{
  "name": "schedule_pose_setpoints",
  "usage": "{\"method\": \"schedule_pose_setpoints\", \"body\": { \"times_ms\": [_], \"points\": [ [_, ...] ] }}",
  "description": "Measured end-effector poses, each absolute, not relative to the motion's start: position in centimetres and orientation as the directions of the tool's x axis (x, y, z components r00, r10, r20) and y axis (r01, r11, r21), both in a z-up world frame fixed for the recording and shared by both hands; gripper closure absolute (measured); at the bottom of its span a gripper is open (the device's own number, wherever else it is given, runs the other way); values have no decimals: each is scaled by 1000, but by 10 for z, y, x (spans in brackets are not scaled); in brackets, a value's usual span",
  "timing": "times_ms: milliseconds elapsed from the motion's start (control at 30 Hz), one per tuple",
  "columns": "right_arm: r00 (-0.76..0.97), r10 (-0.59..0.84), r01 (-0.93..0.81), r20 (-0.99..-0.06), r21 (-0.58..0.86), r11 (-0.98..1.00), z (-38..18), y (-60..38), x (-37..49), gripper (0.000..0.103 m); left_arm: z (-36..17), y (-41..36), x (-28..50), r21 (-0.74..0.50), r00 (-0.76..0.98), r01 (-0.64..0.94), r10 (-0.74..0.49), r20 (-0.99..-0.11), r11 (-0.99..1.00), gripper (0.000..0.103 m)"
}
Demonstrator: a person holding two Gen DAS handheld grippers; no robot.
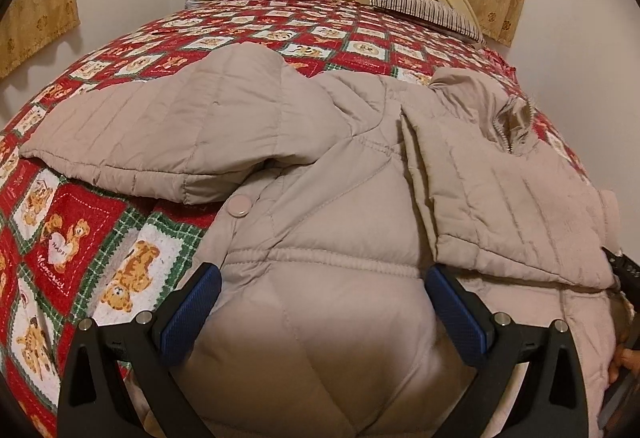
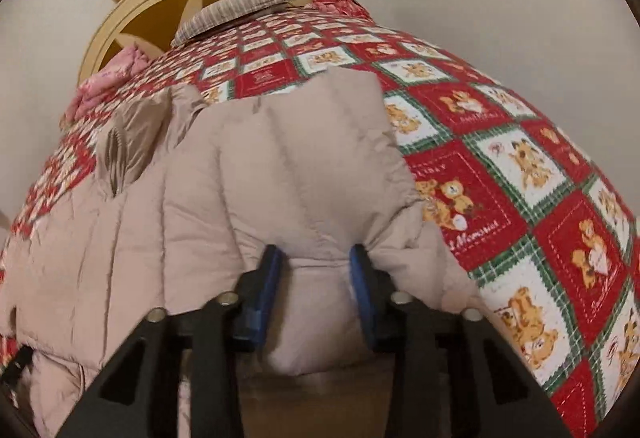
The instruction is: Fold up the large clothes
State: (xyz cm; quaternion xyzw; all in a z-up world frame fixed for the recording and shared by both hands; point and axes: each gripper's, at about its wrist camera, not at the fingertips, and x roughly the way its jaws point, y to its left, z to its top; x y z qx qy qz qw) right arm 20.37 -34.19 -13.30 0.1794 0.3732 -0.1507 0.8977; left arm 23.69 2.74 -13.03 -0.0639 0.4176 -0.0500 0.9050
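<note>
Right wrist view: right hand-held gripper (image 2: 316, 270) pinches a fold of the beige jacket (image 2: 280, 165).
Left wrist view: left hand-held gripper (image 1: 322, 294) gapes wide, jacket bulging between its pads.
Beyond: jacket sprawls over the quilted bed (image 1: 256, 21).

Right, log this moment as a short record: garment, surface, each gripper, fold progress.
garment: beige quilted jacket, laid out flat
surface: bed with a red teddy-bear quilt
left gripper: open, jaws wide apart over the jacket's waist, not pinching
right gripper: shut on a bunched part of the jacket
fold progress: one sleeve lies across the body; the other sleeve is spread out on the quilt
</note>
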Motion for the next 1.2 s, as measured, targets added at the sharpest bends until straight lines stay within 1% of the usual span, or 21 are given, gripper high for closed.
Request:
{"method": "schedule_pose_setpoints", "body": {
  "times_ms": [67,100,167,267,300,433,500,567,633,667,700,733,800,833,867,900,933,967,1000,1067,1200],
  "points": [
    [683,-126,378,-719,201,904,-135,-340,202,36,-120,41,232,-178,643,42,-163,-748,983,1],
    [685,-127,370,-717,192,909,-135,-337,204,33,-112,51,230,-188,653,34,-164,-740,982,1],
    [682,-144,365,-717,163,917,-135,-333,201,27,-91,88,226,-179,706,-37,-101,-701,983,1],
    [679,-147,363,-720,155,919,-138,-331,199,25,-69,152,232,-161,756,-221,65,-651,962,1],
    [681,-144,362,-718,160,918,-139,-333,199,25,-64,185,240,-162,749,-318,143,-647,934,1],
    [681,-145,364,-717,161,918,-138,-331,198,25,-75,266,273,-146,671,-530,308,-674,835,1],
    [681,-146,364,-718,159,918,-138,-331,198,25,-88,294,292,-135,605,-588,323,-728,798,1],
    [681,-146,364,-718,159,918,-138,-331,198,24,-112,319,314,-170,537,-623,259,-803,764,1],
    [678,-152,367,-719,152,918,-138,-330,197,24,-126,330,325,-220,524,-630,199,-828,745,2],
    [676,-155,368,-720,148,918,-138,-330,197,24,-135,333,331,-249,521,-633,165,-838,733,5],
    [675,-159,370,-721,144,918,-138,-328,197,24,-140,333,336,-252,512,-644,162,-843,722,5],
    [674,-161,371,-721,141,918,-138,-328,197,24,-139,328,337,-227,517,-649,202,-832,726,5],
    [671,-165,372,-723,136,918,-138,-329,198,24,-137,318,343,-191,527,-627,231,-817,755,14],
    [670,-167,372,-723,133,918,-138,-328,198,24,-137,313,346,-165,530,-613,247,-811,773,28],
    [669,-168,373,-724,131,919,-138,-327,198,24,-137,310,347,-144,534,-606,267,-802,782,39],
    [668,-170,373,-724,129,919,-139,-328,198,23,-136,308,347,-138,544,-602,277,-792,787,47],
    [668,-171,372,-725,126,919,-138,-327,197,23,-135,309,347,-157,563,-586,260,-784,795,72],
    [667,-172,373,-725,125,919,-138,-327,197,23,-135,311,348,-186,586,-561,228,-778,807,86],
    [668,-171,373,-724,126,919,-138,-327,197,23,-133,314,351,-194,591,-553,218,-777,810,86],
    [668,-170,373,-724,128,919,-138,-327,197,23,-128,312,352,-204,609,-531,202,-767,823,96],
    [673,-163,370,-722,137,919,-138,-327,197,23,-89,291,349,-223,701,-465,203,-684,857,97]
  ]
}}
